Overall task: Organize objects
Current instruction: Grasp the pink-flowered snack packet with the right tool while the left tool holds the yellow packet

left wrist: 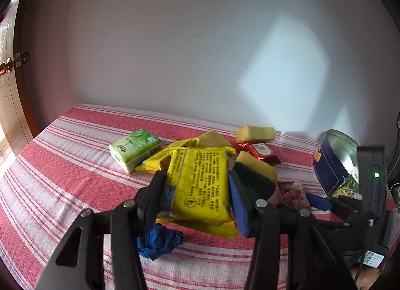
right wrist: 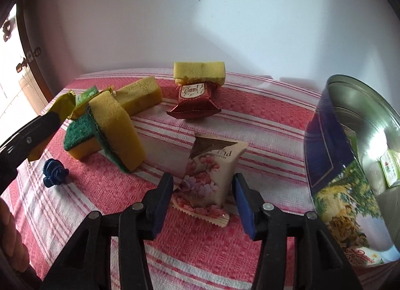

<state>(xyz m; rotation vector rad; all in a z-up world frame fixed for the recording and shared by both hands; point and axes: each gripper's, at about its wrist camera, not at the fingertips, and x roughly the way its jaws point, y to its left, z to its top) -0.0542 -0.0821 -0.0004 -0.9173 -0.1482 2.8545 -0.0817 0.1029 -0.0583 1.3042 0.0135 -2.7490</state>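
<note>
Left gripper clamps yellow packet; right gripper, jaws apart, should centre on floral packet before closing.

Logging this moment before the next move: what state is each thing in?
Left hand-held gripper: shut on yellow packet.
Right hand-held gripper: open, astride floral sachet.
Tin: on its side, mouth open.
Red packet: lying sealed.

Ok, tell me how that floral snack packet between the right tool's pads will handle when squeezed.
The floral snack packet looks puffy and light, so it will probably dent rather than resist. Its glossy film may slip between the pads. The crimped end looks floppy and will likely droop when lifted.
</note>
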